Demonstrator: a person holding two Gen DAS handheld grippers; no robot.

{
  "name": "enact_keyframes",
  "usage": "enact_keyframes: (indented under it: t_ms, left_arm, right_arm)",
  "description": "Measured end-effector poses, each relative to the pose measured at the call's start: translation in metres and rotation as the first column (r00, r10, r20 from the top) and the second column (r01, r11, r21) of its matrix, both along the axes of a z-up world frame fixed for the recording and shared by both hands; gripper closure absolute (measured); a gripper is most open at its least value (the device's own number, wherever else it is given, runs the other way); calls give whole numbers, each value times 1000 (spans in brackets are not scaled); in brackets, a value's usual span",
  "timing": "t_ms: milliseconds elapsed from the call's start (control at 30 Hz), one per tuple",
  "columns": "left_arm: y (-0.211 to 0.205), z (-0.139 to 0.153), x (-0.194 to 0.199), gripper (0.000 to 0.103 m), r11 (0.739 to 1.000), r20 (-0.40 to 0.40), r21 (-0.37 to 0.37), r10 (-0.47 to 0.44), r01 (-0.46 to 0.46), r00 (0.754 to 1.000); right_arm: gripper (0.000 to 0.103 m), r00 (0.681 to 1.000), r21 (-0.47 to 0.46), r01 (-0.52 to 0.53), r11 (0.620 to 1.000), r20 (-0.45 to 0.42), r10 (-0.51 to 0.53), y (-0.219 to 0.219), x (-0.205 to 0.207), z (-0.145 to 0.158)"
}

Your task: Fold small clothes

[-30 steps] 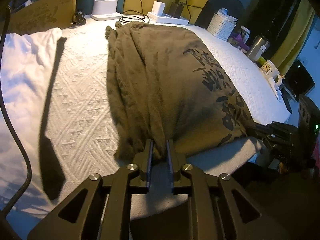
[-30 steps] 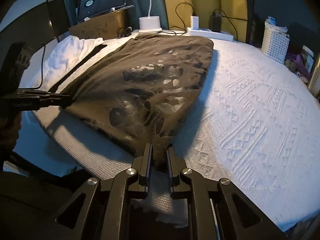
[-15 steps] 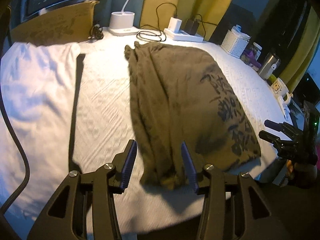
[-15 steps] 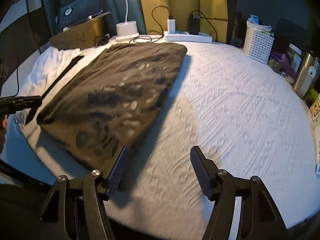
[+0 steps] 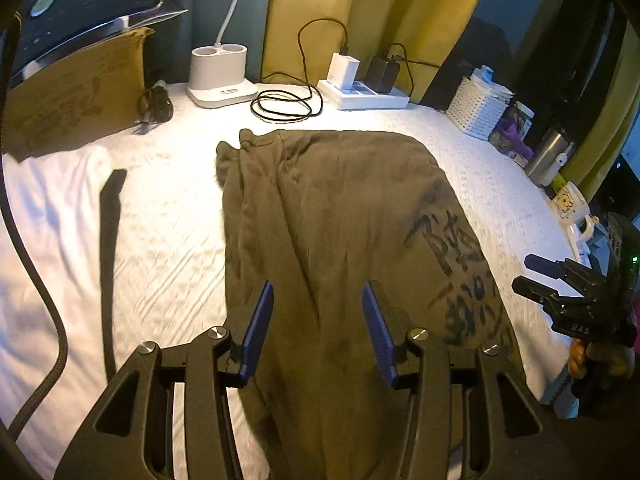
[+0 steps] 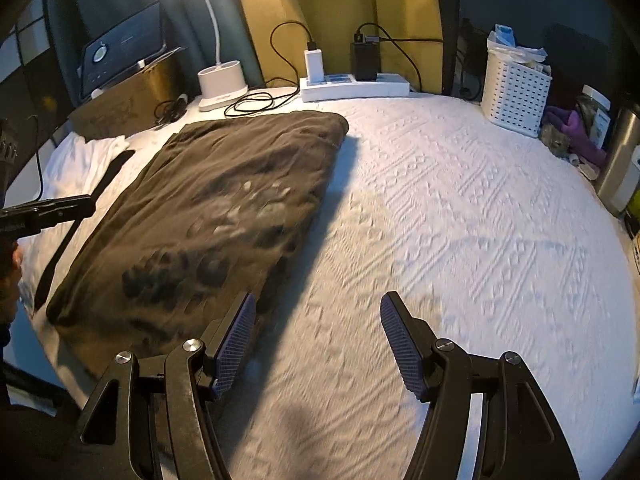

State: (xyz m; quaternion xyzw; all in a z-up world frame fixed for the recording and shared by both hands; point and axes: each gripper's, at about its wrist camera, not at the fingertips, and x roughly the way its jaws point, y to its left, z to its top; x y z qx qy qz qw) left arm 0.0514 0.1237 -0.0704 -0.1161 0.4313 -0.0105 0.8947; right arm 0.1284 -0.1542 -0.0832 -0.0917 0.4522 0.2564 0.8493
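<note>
Shirt (image 5: 340,216) is the thing being folded: an olive-brown top with dark printed lettering, lying lengthwise as a long panel on the white bedspread (image 6: 460,220), its near end reaching the edge by the two claws. It is looking soft and light, probably a limp knit that is going to sag and crease when lifted by one point, so I would judge the best hold to be on the two near corners together, pinching through all the layers. The bunched ridges along its left side in the left view are suggesting stacked layers there that could slip apart if only the top one is caught.

Left claw (image 5: 318,320) is hanging spread wide above the near part of the shirt, gripping nothing. Right claw (image 6: 318,340) is likewise gaping wide, holding nothing, sitting near the shirt's right edge, with its left finger over the cloth and its right finger over bare bedspread.

Bedspread is showing a raised woven pattern, likely giving some friction so the cloth is not sliding freely. White cloth (image 5: 52,216) is lying to the left of the shirt. Along the far edge are sitting a lamp base (image 6: 222,84), a power strip (image 6: 354,87) with plugged chargers, coiled cable (image 5: 286,106), a cardboard box (image 5: 76,96) and a white basket (image 6: 516,88).
</note>
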Motion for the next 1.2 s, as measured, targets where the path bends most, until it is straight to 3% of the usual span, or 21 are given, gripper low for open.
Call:
enact_keyframes:
  t_ms: [533, 767, 1000, 1100, 1200]
  left_arm:
    - [21, -9, 71, 56, 999, 29, 45, 11, -13, 1000]
    - [26, -13, 99, 56, 999, 36, 33, -2, 1, 999]
    - [33, -17, 107, 56, 999, 30, 39, 15, -16, 999]
    - [39, -20, 108, 57, 999, 31, 35, 33, -34, 999]
    - [46, -23, 109, 57, 999, 33, 26, 45, -46, 998]
  right_arm:
    - [36, 999, -13, -28, 1000, 24, 28, 42, 68, -6]
    - [37, 1000, 41, -24, 999, 20, 23, 53, 115, -8]
    - [47, 999, 38, -16, 999, 50, 15, 66, 152, -3]
    - [52, 1000, 55, -11, 998, 6, 10, 70, 165, -12]
    - [66, 998, 97, -9, 995, -69, 16, 73, 176, -24]
